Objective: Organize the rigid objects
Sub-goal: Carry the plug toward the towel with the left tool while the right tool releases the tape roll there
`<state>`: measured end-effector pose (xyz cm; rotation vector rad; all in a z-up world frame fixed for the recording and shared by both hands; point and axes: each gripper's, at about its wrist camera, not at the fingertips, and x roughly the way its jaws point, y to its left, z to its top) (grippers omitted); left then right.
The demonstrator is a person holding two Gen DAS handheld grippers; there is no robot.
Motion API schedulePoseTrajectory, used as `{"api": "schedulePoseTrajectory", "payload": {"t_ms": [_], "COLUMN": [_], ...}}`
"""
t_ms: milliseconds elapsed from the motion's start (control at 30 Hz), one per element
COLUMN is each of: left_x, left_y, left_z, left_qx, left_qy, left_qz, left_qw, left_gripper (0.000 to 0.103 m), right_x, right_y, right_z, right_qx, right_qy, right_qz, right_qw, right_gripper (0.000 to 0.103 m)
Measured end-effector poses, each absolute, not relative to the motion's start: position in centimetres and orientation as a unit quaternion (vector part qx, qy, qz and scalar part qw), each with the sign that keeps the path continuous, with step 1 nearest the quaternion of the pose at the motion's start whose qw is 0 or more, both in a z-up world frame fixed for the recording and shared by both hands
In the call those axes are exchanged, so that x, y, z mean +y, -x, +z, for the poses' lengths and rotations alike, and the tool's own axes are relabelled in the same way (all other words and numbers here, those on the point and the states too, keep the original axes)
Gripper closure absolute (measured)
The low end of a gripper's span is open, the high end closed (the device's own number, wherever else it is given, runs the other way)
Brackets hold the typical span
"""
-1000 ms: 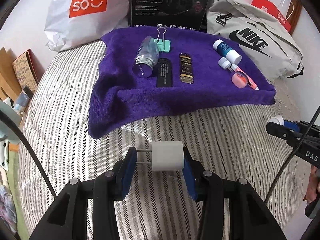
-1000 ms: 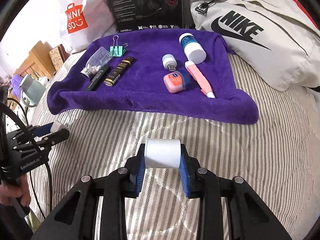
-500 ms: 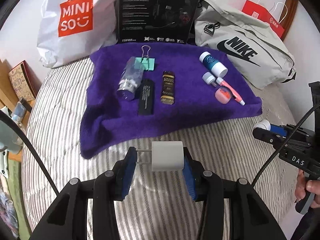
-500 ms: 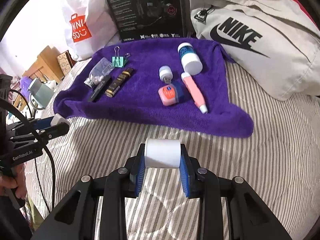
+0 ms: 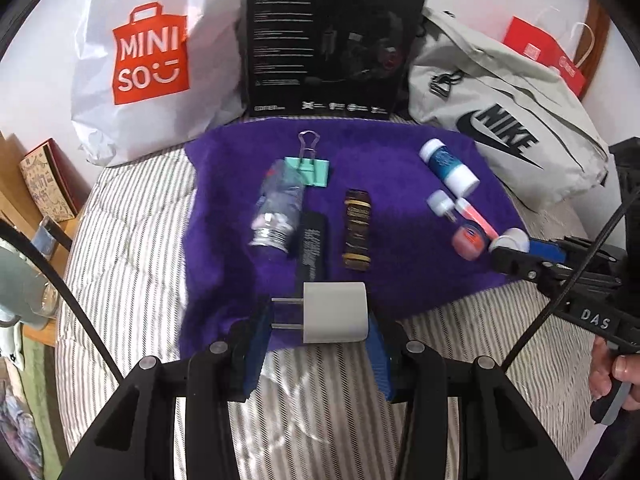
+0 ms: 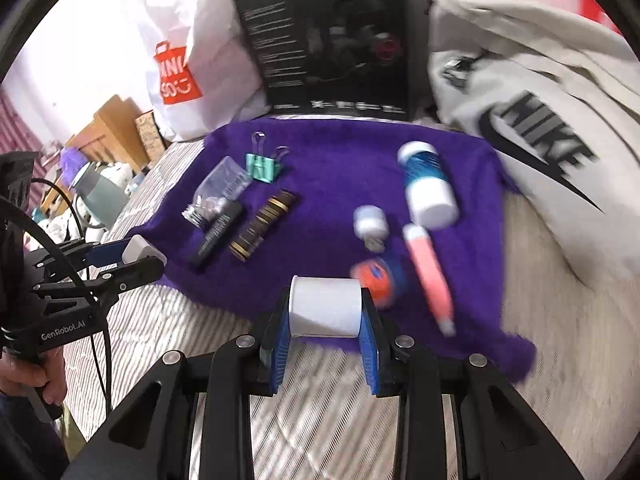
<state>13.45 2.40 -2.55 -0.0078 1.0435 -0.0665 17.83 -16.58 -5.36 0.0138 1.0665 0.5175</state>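
Carry step, judged: both loads heading for the purple towel (image 5: 400,280).

Left gripper (image 5: 318,320) pinches a white plug adapter (image 5: 334,312), prongs against its left finger; bare towel just ahead. Next: set down ahead, clear of the black stick (image 5: 312,246).

Right gripper (image 6: 326,314) pinches a white cylinder (image 6: 324,312); orange-blue tin (image 6: 378,280) just beyond its right finger.

Prongs show only in the left view.
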Motion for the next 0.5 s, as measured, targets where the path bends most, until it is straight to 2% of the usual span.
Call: {"api": "schedulePoseTrajectory", "payload": {"t_ms": [500], "left_x": [5.1], "left_y": [-15.2], "left_z": [-3.6], "left_qx": [0.504], "left_qy": [0.011], "left_qz": [-0.017], "left_qw": [0.864], "left_gripper": [0.061], "right_x": [-11.6], "right_y": [-20.2], "right_z": [-9.5], "right_qx": [0.535], "right_qy": [0.061], "right_qz": [0.254], "right_qw": [0.804], "right_gripper": [0.072]}}
